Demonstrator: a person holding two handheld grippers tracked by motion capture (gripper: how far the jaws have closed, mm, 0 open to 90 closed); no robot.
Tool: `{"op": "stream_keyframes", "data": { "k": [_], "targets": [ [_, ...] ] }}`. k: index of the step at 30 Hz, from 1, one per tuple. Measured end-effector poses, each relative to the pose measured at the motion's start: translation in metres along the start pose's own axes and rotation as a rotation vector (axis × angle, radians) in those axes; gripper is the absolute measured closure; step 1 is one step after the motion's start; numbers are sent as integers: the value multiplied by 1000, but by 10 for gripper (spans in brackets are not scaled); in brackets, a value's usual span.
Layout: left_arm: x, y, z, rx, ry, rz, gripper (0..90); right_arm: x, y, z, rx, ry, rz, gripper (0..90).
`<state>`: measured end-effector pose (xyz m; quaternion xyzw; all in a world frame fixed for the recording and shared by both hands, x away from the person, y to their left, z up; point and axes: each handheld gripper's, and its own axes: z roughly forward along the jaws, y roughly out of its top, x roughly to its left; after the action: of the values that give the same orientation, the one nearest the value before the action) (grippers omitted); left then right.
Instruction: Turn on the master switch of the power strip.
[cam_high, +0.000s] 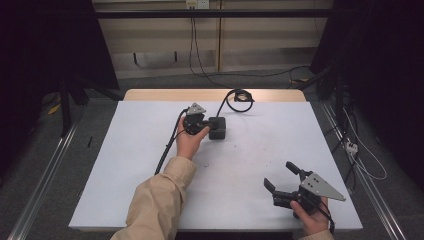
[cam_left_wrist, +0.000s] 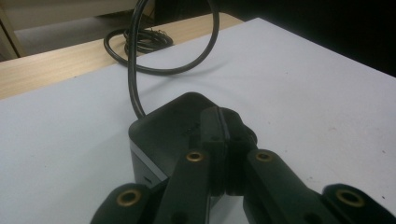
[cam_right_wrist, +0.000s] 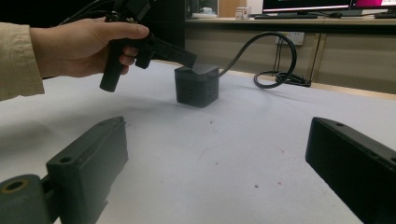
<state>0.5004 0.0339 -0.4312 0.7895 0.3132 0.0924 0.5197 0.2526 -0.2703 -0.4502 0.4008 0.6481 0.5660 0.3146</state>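
Black box (cam_high: 218, 127) sits mid-table on the white sheet (cam_high: 125, 165). Left gripper (cam_left_wrist: 219, 135), jaws pressed together, touches its top; a push could tip it. Right gripper (cam_high: 281, 179) waits, spread wide.

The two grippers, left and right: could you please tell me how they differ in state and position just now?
The left gripper has its jaws shut, tips over the black cube; the right gripper is wide open with nothing between its jaws. The left is mid-table, the right near the front edge. Each is hand-held.
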Motion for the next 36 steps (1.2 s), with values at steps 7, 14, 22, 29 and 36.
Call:
{"op": "stream_keyframes", "data": {
  "k": [7, 14, 22, 29, 36],
  "targets": [
    [-1, 2, -3, 5, 9, -4, 809, 1, 0, 1, 2, 4, -2, 50],
    [-4, 5, -6, 2, -8, -11, 676, 1, 0, 1, 2, 5, -1, 50],
    [-5, 5, -8, 23, -10, -30, 505, 2, 0, 2, 4, 4, 2, 50],
    [-7, 5, -8, 33, -15, -36, 376, 0, -1, 1, 5, 1, -1, 50],
    [-10, 7, -13, 46, -27, -27, 291, 1, 0, 1, 4, 4, -2, 50]
  ]
}}
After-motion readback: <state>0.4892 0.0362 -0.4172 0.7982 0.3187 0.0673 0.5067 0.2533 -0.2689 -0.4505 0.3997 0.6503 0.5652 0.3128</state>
